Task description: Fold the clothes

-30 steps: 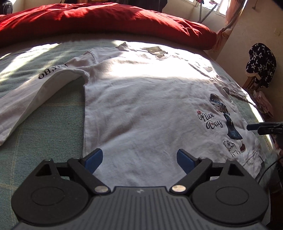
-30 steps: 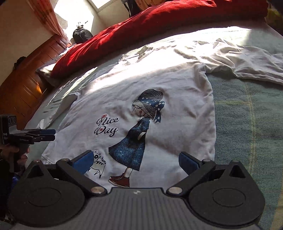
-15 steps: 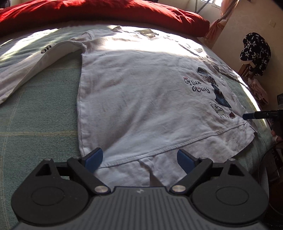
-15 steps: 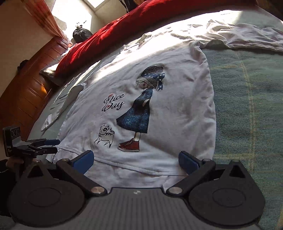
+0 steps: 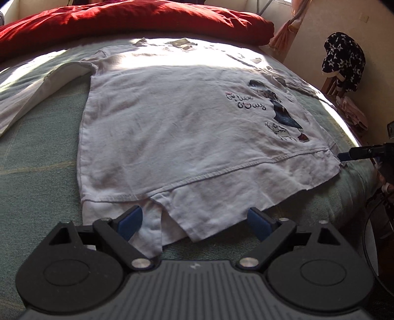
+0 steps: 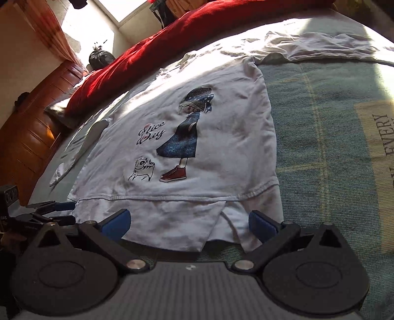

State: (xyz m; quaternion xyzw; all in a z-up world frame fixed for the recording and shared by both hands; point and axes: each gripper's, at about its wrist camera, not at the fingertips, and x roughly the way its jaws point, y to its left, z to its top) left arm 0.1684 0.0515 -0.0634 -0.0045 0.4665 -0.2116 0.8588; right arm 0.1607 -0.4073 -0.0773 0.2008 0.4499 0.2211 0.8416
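Across the middle of the left wrist view lies the shirt [image 5: 187, 128], a white long-sleeved tee spread flat on a green woven bedcover [image 5: 37, 172], its stitched hem toward the bottom of the frame and a sleeve [image 5: 41, 91] trailing off to the left. At the bottom, the left gripper [image 5: 194, 222] stands wide open over the hem's lower layer, its blue pads clear of the cloth and gripping nothing. A red duvet [image 5: 128, 22] runs along the top. At the right edge the right gripper [image 5: 344, 156] pokes in near the hem corner.

Filling the centre of the right wrist view, the same shirt [image 6: 221, 118] shows its print of a girl in a blue dress, a small dog and lettering. The right gripper [image 6: 189, 226] is wide open at the bottom of the frame, empty, with the hem just beyond its pads. The left gripper [image 6: 56, 211] shows at lower left beside the other hem corner.

The shirt looks like thin, soft cotton: light, limp, slightly creased, likely to sag and drag when lifted. The doubled, stitched hem corners seem the firmest places to pinch, taking both layers together.
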